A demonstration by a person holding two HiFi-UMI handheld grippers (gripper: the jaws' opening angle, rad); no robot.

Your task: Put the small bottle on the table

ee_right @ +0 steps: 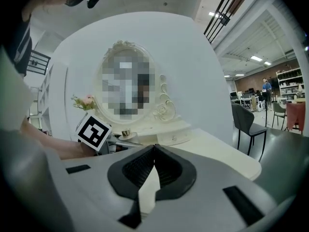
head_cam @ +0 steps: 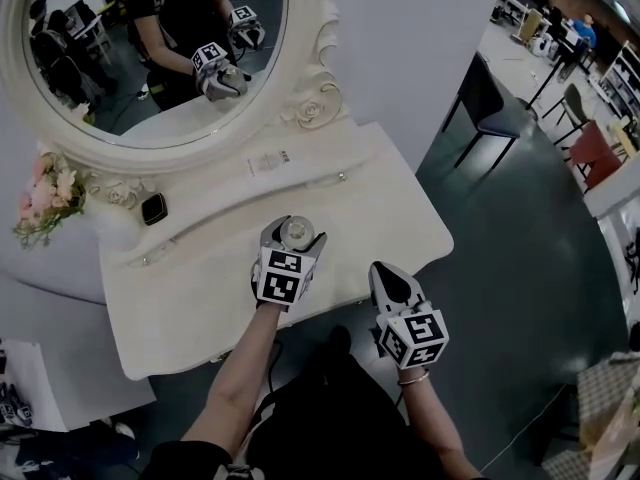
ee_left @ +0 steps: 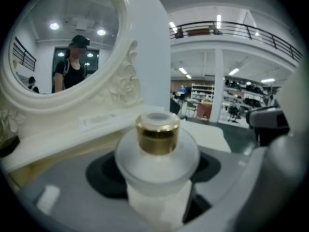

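**Bottle over the counter, not yet let go**

Nearest you, your right tool (head_cam: 386,273) is clenched on nothing. Its jaws are pressed together, and it hangs just off the front edge of the counter (head_cam: 190,298).

A little further out, your left tool (head_cam: 296,238) grasps the bottle (ee_left: 157,146), which is frosted with a gold collar. It stands upright, with the jaws closed round its body below the shoulder. The bottle is over the middle of the counter, in front of the low ledge under the mirror (head_cam: 150,58). No view shows whether its base touches the surface.

Beyond that, the flowers (head_cam: 45,193) stand well apart at the far left, so nothing crowds the spot.

By my reading the carry is as good as done. What is left is short: make sure the base is down flat, loosen the left tool, and draw it back without tipping the bottle. The right tool has no part to play.
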